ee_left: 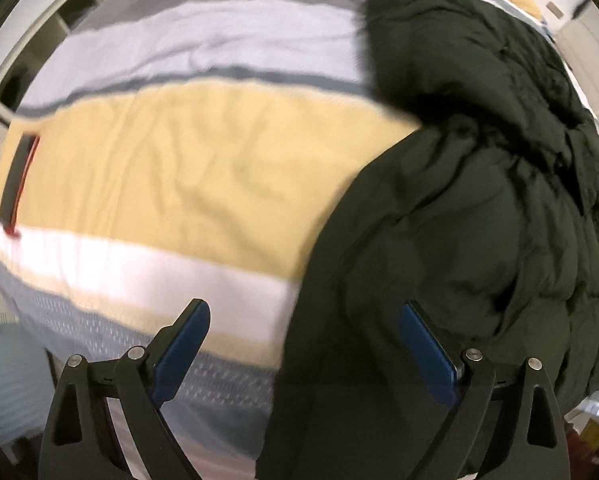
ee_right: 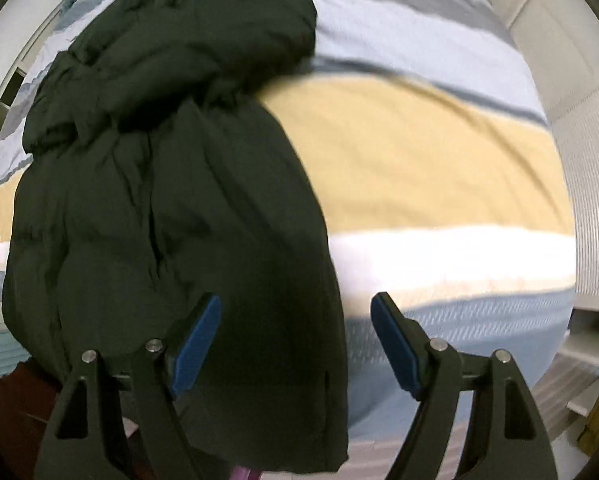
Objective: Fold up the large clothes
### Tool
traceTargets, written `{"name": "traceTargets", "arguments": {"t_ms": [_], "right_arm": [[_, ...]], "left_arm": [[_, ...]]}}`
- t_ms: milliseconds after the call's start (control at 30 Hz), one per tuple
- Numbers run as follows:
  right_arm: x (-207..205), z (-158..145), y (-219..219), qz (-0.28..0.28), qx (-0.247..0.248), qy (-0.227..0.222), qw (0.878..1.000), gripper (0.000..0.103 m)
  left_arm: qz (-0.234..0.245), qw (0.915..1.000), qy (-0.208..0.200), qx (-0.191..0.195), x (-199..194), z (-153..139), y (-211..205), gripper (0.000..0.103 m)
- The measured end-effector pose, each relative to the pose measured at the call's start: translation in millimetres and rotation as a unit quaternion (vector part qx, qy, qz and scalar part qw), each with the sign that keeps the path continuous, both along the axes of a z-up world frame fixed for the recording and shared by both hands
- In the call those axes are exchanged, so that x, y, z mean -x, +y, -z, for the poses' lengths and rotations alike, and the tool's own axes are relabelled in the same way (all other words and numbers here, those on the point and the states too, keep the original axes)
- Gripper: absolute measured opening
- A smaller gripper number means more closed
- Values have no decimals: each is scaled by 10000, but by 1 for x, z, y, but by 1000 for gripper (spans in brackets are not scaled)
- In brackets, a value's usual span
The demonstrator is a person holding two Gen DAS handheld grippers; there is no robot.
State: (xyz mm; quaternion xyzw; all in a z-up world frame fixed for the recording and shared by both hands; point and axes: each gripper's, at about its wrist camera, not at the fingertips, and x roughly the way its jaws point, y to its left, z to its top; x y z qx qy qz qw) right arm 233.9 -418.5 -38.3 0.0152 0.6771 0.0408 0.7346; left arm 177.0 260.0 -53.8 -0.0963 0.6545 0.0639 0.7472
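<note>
Lying lengthwise on the striped bedspread [ee_left: 187, 168], the dark puffer jacket [ee_left: 479, 208] is narrowed into a long bundle, hood end far, hem near and hanging over the bed edge; likely sides already turned in. Left gripper [ee_left: 304, 320]: jaws spread, empty, straddling the jacket's left hem edge. Right gripper [ee_right: 296, 314]: jaws spread, empty, straddling the right hem edge. Placement suggests both are set to pinch the hem corners and carry them toward the hood. Small dark object [ee_left: 17, 180] far left; unidentifiable.

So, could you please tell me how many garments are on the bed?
1: a dark puffer jacket lying on the striped bed, near its edge. Others may lie outside both views.
</note>
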Motion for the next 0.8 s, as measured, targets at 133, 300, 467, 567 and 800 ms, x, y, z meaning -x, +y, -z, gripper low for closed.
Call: {"name": "traceTargets", "arguments": {"t_ms": [133, 300, 467, 567, 800], "right_arm": [[13, 17, -7, 210, -86, 210, 9995, 77], [22, 36, -10, 363, -215, 435, 9982, 77], [32, 51, -13, 508, -514, 496, 9961, 77], [40, 64, -22, 644, -701, 518, 9941, 77], [63, 90, -43, 974, -1125, 759, 9860, 91]], "left_arm": [[-207, 9991, 165, 344, 16, 15, 13, 94], [-322, 9917, 418, 1171, 35, 48, 18, 94], [-350, 9864, 496, 1525, 47, 67, 14, 94], [-315, 9871, 358, 1528, 54, 70, 7, 94], [-419, 9847, 350, 1655, 89, 83, -6, 98]]}}
